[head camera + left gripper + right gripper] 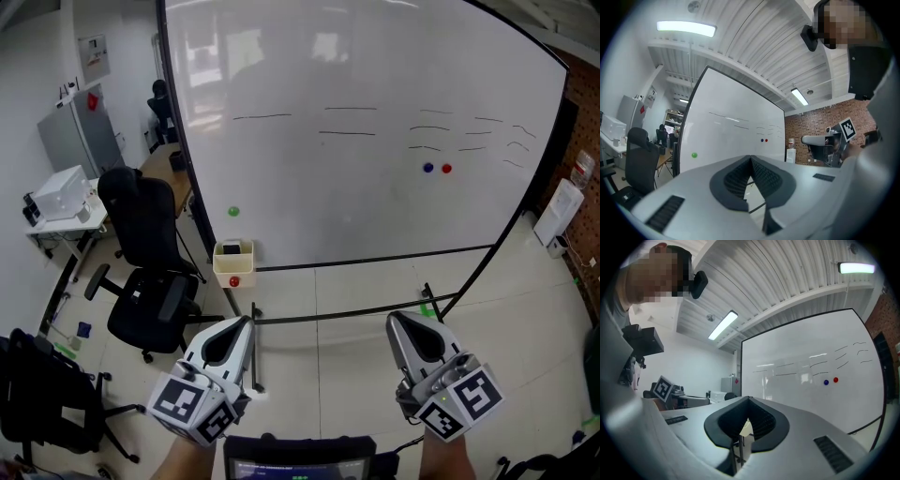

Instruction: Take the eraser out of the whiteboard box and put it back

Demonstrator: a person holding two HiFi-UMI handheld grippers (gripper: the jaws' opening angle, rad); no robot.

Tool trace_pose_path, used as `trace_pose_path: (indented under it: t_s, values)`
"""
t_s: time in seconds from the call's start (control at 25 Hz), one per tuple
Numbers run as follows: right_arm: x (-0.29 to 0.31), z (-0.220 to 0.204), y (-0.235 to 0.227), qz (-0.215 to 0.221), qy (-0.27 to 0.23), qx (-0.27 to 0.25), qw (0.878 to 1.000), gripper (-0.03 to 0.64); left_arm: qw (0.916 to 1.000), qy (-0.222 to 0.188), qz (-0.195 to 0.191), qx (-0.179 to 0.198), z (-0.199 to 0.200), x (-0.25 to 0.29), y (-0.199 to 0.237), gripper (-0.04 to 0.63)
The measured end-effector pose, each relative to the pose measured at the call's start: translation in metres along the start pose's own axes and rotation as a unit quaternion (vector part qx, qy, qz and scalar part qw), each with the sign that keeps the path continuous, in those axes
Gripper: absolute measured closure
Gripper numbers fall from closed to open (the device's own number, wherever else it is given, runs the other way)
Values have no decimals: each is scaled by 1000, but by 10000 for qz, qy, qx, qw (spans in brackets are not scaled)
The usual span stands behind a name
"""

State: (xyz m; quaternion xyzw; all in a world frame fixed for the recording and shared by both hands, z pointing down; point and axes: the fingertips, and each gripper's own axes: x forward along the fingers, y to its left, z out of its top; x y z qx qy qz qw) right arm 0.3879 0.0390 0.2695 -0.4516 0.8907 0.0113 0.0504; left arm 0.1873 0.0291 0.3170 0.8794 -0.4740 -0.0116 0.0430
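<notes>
A small cream whiteboard box (pixel 233 269) hangs at the lower left corner of the big whiteboard (pixel 366 141). A dark eraser (pixel 231 249) lies in its open top, and a red magnet sits on its front. My left gripper (pixel 246 321) is held low, below and slightly right of the box and well apart from it. Its jaws meet at the tips with nothing between them (pixel 751 159). My right gripper (pixel 392 319) is held level further right, also shut and empty (pixel 749 398). Both point toward the board.
A black office chair (pixel 150 272) stands left of the box, with another dark chair (pixel 47 403) at the lower left. The board's black stand bars (pixel 356 309) cross the floor ahead of the grippers. A white table with equipment (pixel 61 197) is at far left. Green (pixel 233 212), blue (pixel 428 168) and red (pixel 446 169) magnets dot the board.
</notes>
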Motion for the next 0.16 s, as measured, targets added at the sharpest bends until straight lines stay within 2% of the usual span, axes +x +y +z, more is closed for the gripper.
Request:
trace_pose_path:
  t_s: [0.16]
  values:
    - [-6,0,2,-18,5,0,10000,594,10000,29,-29,-8,-2,-3,-5,566]
